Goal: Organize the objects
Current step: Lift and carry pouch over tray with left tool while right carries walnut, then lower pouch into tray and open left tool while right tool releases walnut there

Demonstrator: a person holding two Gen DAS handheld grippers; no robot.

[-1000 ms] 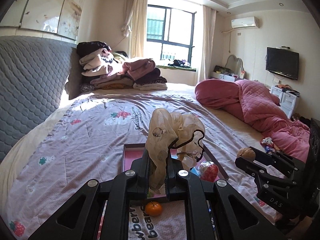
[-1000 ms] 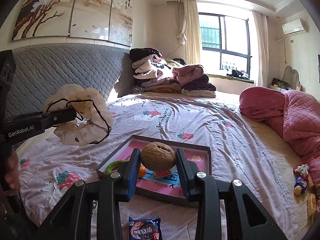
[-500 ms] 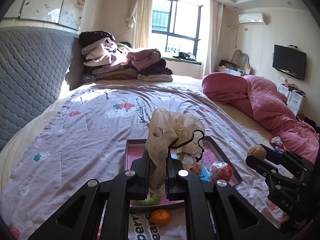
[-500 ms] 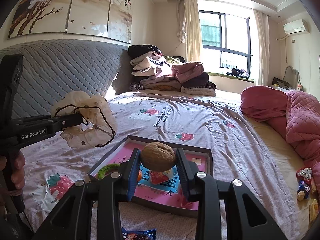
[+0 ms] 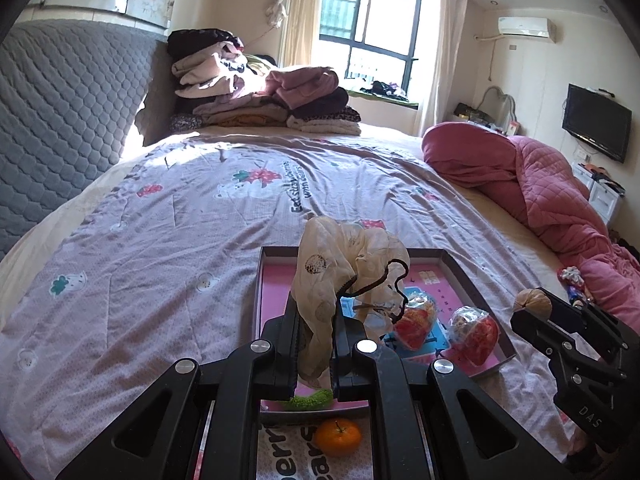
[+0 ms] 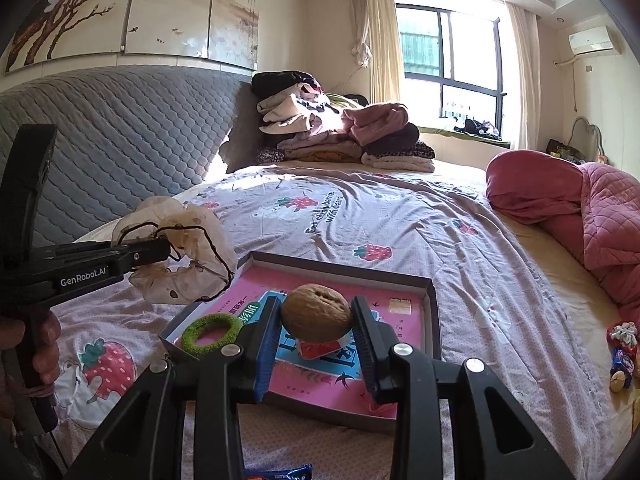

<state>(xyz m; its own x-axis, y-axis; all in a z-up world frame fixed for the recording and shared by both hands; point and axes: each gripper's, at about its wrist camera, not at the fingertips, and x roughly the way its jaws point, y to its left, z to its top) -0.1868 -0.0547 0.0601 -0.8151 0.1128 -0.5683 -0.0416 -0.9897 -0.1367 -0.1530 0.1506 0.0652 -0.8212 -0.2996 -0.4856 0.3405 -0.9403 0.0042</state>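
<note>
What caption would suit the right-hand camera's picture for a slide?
Right gripper holds a walnut above a pink tray on the bed, while the left gripper carries a cream scrunchie.

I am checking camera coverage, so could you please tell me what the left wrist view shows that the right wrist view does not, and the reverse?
Only the left wrist view shows the orange on the quilt just outside the tray, below the left gripper, and the wall television.

Only the right wrist view shows the hand holding the left gripper, the blossom painting and the whole green ring.

Both show the pink tray, the beige scrunchie, and the walnut pinched in the right gripper.
</note>
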